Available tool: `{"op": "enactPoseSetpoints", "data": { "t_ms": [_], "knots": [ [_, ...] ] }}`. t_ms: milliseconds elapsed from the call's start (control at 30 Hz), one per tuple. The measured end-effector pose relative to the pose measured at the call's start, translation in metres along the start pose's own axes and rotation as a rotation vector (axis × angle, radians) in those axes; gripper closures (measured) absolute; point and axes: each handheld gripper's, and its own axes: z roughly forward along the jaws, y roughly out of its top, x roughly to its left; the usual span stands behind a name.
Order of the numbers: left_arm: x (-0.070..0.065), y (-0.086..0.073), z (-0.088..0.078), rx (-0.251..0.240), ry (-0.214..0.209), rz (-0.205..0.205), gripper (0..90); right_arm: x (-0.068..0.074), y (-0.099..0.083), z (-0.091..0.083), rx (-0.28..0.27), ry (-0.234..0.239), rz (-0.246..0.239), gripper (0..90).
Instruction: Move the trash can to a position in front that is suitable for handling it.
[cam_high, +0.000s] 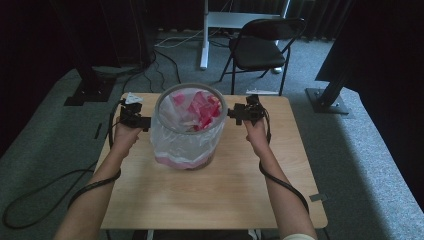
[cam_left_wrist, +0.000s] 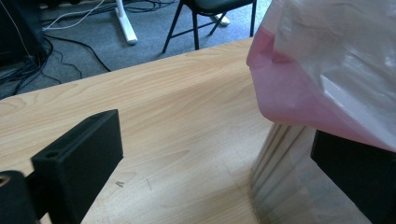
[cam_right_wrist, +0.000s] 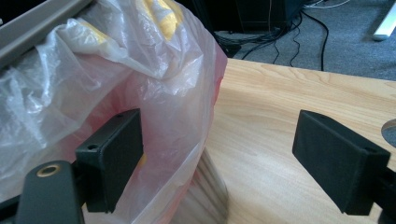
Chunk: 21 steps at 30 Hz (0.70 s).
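A round bin (cam_high: 187, 160) lined with a clear plastic bag (cam_high: 167, 135) stands on the wooden table (cam_high: 210, 195), holding red and pink scraps (cam_high: 202, 110). My left gripper (cam_high: 146, 122) is at the bin's left side, open. In the left gripper view its gripper (cam_left_wrist: 210, 140) spans the bin wall (cam_left_wrist: 285, 182), and the bag's pink overhang (cam_left_wrist: 299, 93) partly covers the right-hand jaw. My right gripper (cam_high: 232, 114) is at the bin's right side, open. In the right gripper view its gripper (cam_right_wrist: 219, 135) straddles the hanging edge of the bag (cam_right_wrist: 177, 84).
A black folding chair (cam_high: 260, 47) and a white desk leg (cam_high: 204, 35) stand beyond the table's far edge. Cables (cam_high: 30, 200) lie on the carpet at left. Black stand bases sit at far left (cam_high: 90, 90) and far right (cam_high: 327, 100).
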Motion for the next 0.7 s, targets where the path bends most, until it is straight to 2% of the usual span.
{"op": "enactPoseSetpoints", "data": {
  "t_ms": [133, 433, 600, 700],
  "knots": [
    [-0.002, -0.002, -0.005, 0.005, 0.000, 0.011, 2.6, 0.007, -0.005, -0.005, 0.001, 0.003, -0.013, 15.5],
    [-0.009, -0.008, -0.017, 0.014, 0.010, 0.034, 2.6, 0.017, -0.020, -0.015, -0.007, 0.033, 0.005, 15.4],
    [-0.014, -0.015, -0.028, 0.015, 0.004, 0.058, 2.6, 0.028, -0.029, -0.024, -0.010, 0.032, -0.017, 15.4],
    [-0.016, -0.019, -0.032, 0.020, 0.002, 0.061, 2.6, 0.031, -0.034, -0.026, -0.015, 0.051, -0.015, 15.4]
  ]
}}
